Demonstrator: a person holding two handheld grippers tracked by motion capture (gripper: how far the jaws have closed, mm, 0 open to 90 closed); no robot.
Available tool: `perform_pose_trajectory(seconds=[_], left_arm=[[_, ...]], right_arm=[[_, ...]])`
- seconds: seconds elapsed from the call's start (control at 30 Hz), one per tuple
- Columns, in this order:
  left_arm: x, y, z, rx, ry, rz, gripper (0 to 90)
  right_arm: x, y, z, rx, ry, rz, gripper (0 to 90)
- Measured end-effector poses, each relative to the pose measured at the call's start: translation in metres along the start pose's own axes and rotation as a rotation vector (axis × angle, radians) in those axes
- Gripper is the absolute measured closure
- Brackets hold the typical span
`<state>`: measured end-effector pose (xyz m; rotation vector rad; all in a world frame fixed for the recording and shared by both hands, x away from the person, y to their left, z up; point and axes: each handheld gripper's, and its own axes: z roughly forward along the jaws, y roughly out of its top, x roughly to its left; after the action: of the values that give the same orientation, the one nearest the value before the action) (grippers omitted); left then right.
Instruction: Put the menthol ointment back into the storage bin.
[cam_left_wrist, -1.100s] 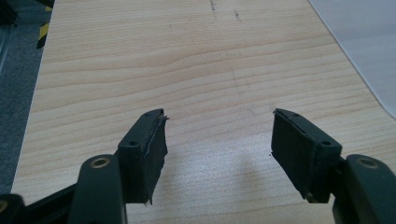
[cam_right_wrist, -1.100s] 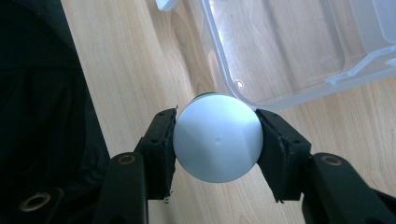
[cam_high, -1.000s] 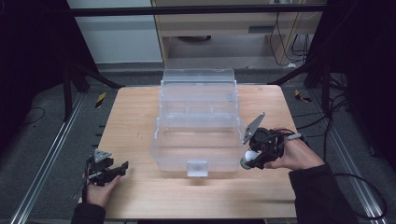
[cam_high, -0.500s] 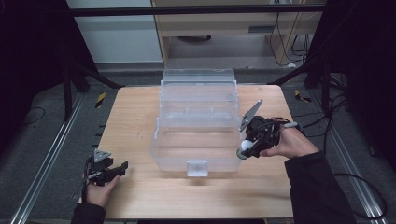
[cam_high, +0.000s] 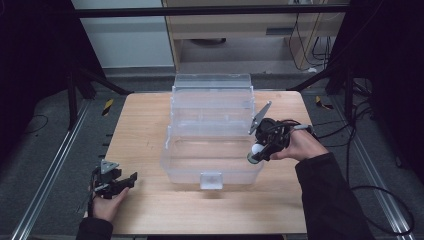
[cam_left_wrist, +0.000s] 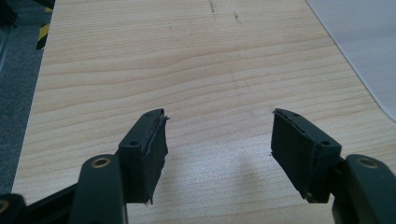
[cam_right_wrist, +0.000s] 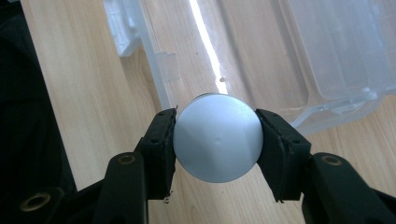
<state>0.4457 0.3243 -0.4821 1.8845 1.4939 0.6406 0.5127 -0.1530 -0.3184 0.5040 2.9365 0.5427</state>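
Right fingers (cam_right_wrist: 215, 140) pinching white ball (cam_right_wrist: 217, 138) over clear box (cam_high: 212, 145); left fingers (cam_left_wrist: 219, 149) spread; no writing legible.

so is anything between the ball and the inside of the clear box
Nothing visible. The right gripper is shut on the white ball at the right rim of the open clear box. The box's lid is tipped back, and the compartment below looks empty. The left gripper rests far off on the table.

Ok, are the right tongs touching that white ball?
Touching. The right gripper view shows the right tongs with both pads pressed against the smooth white ball.
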Motion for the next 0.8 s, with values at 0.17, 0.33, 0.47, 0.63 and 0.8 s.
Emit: perform_pose_trajectory(seconds=[0.17, 0.33, 0.47, 0.63, 0.8], left_arm=[[0.000, 0.000, 0.000, 0.000, -0.001, 0.000, 35.2], [0.000, 0.000, 0.000, -0.002, -0.002, -0.001, 35.3], [0.000, 0.000, 0.000, -0.003, -0.003, -0.001, 35.4], [0.000, 0.000, -0.001, -0.004, -0.002, -0.001, 35.4], [0.001, 0.000, -0.001, -0.004, -0.003, -0.001, 35.4]], right_arm=[[-0.006, 0.002, 0.006, 0.006, 0.004, 0.002, 50.5], [-0.010, 0.006, 0.016, 0.021, -0.001, -0.003, 50.5], [-0.012, 0.008, 0.024, 0.031, -0.007, -0.018, 50.5], [-0.012, 0.010, 0.034, 0.046, 0.000, -0.031, 50.5], [-0.014, 0.006, 0.042, 0.056, 0.007, -0.024, 50.4]])
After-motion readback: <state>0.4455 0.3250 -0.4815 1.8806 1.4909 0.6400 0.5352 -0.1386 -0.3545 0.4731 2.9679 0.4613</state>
